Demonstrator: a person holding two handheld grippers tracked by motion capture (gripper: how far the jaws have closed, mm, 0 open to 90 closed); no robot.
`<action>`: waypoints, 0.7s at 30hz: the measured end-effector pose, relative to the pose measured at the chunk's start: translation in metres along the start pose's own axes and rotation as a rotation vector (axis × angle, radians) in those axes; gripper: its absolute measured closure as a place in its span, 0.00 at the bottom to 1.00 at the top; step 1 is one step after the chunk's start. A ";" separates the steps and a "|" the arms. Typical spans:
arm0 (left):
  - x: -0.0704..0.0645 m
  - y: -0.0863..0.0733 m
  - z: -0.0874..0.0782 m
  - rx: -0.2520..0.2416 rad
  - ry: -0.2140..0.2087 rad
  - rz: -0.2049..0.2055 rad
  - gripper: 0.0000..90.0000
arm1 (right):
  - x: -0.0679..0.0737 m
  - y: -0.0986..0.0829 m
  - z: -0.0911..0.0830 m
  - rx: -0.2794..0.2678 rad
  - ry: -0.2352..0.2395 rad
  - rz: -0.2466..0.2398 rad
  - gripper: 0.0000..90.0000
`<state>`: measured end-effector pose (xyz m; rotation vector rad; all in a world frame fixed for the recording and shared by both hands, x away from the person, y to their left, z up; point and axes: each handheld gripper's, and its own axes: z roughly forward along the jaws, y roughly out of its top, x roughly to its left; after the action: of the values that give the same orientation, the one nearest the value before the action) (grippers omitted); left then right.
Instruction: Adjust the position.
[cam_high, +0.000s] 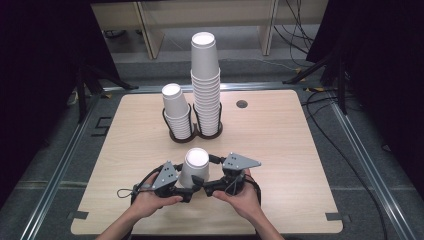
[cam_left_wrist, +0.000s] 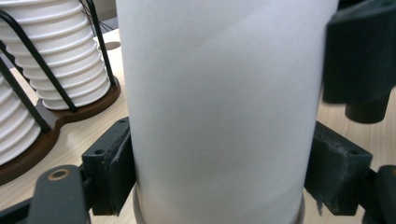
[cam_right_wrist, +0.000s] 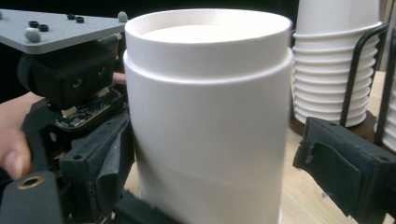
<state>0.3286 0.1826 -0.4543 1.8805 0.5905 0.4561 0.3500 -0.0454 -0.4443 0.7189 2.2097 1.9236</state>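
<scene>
Table (cam_high: 280, 150) front of rack (cam_high: 192, 134): nested cups (cam_high: 194, 168) upside down; left gripper (cam_high: 186, 192) clamped on them, right gripper's (cam_high: 201, 187) jaws apart around. Separating pending.

The cup (cam_high: 194, 167) is matt white paper, smooth with a rolled rim. The table (cam_high: 280, 145) is pale wood-grain laminate. The holder (cam_high: 196, 131) has thin black wire over a glossy brown wooden base. Jaw pads (cam_right_wrist: 334, 165) look like rough, frayed black foam.
</scene>
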 end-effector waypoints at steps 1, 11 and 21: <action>0.001 0.000 0.000 -0.007 0.005 0.000 0.23 | -0.001 0.000 -0.001 -0.007 -0.005 -0.003 0.14; 0.024 0.006 -0.008 0.116 0.006 0.063 0.23 | -0.009 -0.003 -0.029 -0.032 -0.046 -0.003 0.16; 0.053 0.029 -0.011 0.322 -0.048 0.272 0.23 | -0.018 -0.009 -0.045 -0.008 -0.084 0.021 0.17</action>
<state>0.3703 0.2125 -0.4215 2.2877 0.3936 0.5128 0.3454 -0.0943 -0.4484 0.8095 2.1529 1.8741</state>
